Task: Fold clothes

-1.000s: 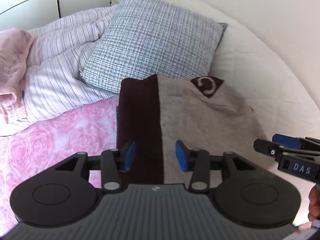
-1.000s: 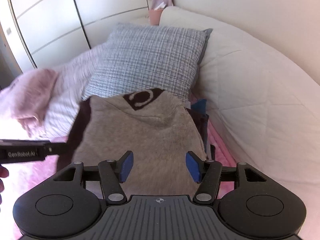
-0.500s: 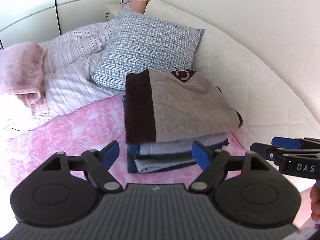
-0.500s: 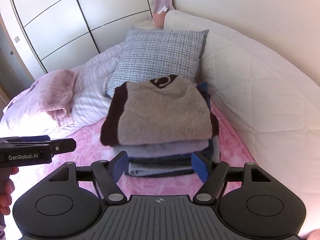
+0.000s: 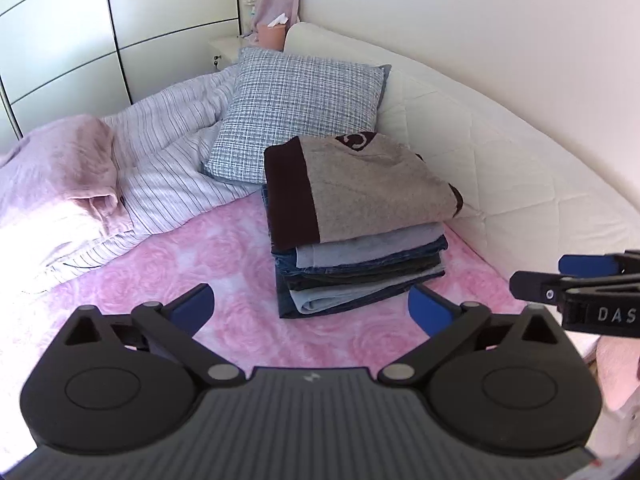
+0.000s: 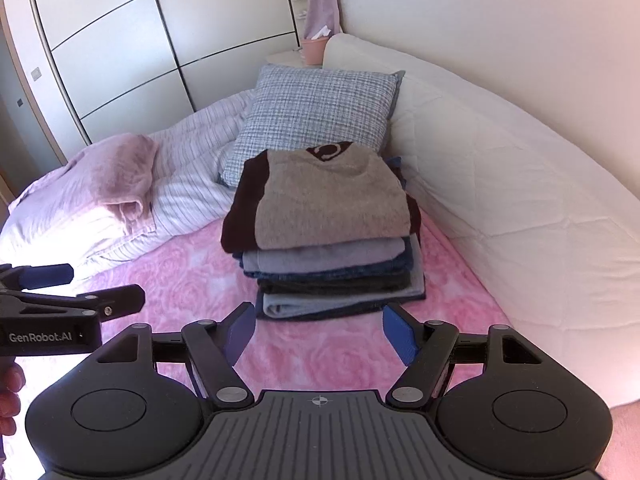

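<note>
Clothes are stacked up on the pink rose-print bedspread (image 5: 224, 264), with the grey sweater (image 5: 372, 184) with the dark brown band sitting on top of the folded pile (image 6: 336, 276), right in front of the checked blue pillow (image 5: 304, 108) and just beside the white padded bolster (image 5: 500, 160). Compared with a second ago, a lot more of the scene is seen: back then the sweater filled both views and the fingertips were right over it, whereas the whole pile is now framed further off, with bare bedspread between it and both tools. The left gripper (image 5: 310, 310) is spread wide with nothing between its blue pads, and its jaws have just been opening. The right gripper (image 6: 320, 332) is also released and empty, its jaws a bit wider than at the start of that second. Each tool is glimpsed at the edge of the other's view. The striped duvet (image 6: 188, 176) and the crumpled pink blanket (image 6: 120, 176) look unchanged off to the left, and the white wardrobe doors (image 6: 120, 40) are seen behind.
</note>
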A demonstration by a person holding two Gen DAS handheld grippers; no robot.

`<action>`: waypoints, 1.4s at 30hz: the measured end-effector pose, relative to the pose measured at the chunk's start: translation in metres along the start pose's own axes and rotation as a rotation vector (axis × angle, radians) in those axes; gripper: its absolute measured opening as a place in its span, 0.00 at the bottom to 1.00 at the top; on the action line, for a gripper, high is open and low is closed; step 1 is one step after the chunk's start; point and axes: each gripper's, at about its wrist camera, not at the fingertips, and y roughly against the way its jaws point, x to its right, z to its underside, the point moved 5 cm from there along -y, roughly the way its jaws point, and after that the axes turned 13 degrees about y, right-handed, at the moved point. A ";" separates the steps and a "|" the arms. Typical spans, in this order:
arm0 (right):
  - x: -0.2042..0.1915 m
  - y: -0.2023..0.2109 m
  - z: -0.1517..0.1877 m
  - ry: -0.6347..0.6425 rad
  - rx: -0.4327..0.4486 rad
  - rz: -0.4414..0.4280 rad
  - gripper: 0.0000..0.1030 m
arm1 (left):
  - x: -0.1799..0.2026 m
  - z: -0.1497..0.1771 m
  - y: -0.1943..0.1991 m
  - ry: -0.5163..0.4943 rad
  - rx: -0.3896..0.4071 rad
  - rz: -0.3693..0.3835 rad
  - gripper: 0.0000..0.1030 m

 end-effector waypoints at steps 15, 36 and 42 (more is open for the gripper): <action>-0.010 0.029 0.037 -0.009 -0.051 0.003 0.66 | -0.004 0.040 0.021 0.019 -0.085 0.039 0.99; -0.001 0.035 0.048 0.022 -0.070 -0.015 0.66 | 0.012 0.059 0.027 0.019 -0.100 0.029 0.99; 0.003 0.034 0.048 0.021 -0.073 -0.022 0.66 | 0.017 0.057 0.025 0.020 -0.100 0.018 0.99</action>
